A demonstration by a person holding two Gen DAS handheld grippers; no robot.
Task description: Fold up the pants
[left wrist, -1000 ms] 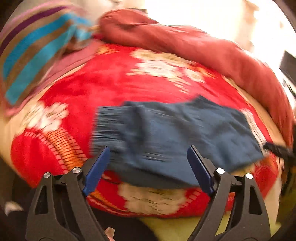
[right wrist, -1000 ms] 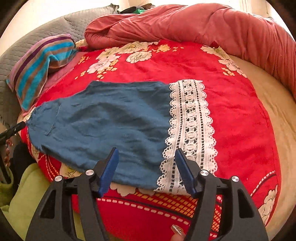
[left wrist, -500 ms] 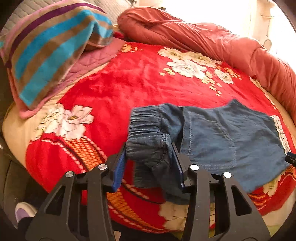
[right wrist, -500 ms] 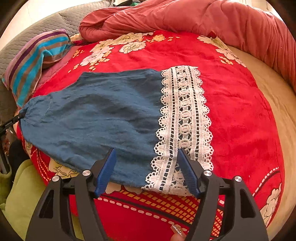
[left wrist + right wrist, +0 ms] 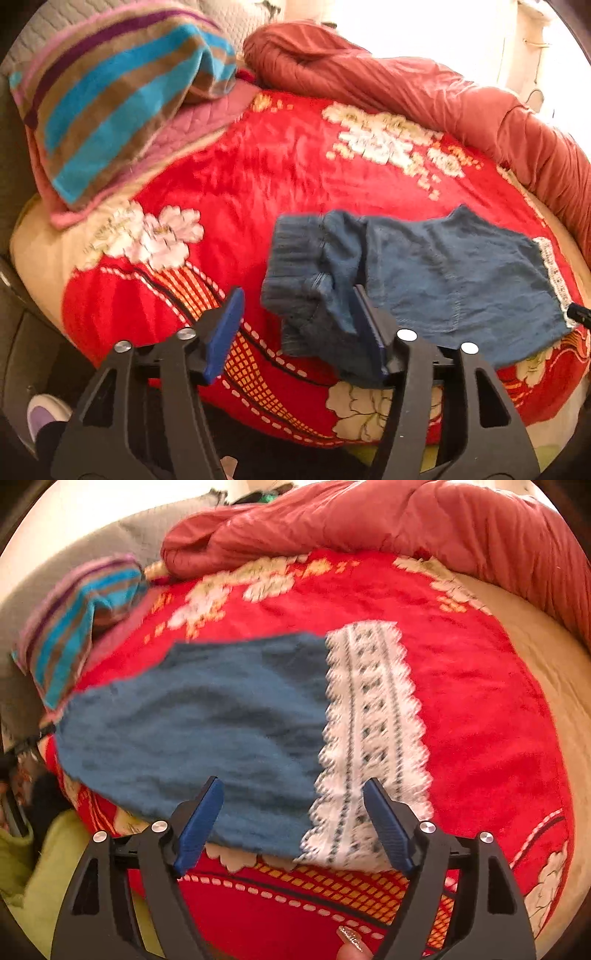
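Pants point(image 5: 454, 280): blue denim-like woven cloth, matt, visible stitched seams; ribbed elastic waistband point(image 5: 295, 254) at frame centre, gathered and rough. Lace trim point(image 5: 369, 738): white openwork cloth, scalloped edges. Blanket point(image 5: 280, 173): red plush fleece with printed flowers, soft, slight sheen. Quilt point(image 5: 424, 92), upper right: brick-red smooth fabric, faint satin shine, puffy. Striped towel point(image 5: 110, 96), upper left: fuzzy terry-like cloth. Left gripper point(image 5: 297, 328) and right gripper point(image 5: 293, 827): matt black plastic arms, blue ridged rubbery pads point(image 5: 225, 332), shiny metal pins point(image 5: 406, 335).
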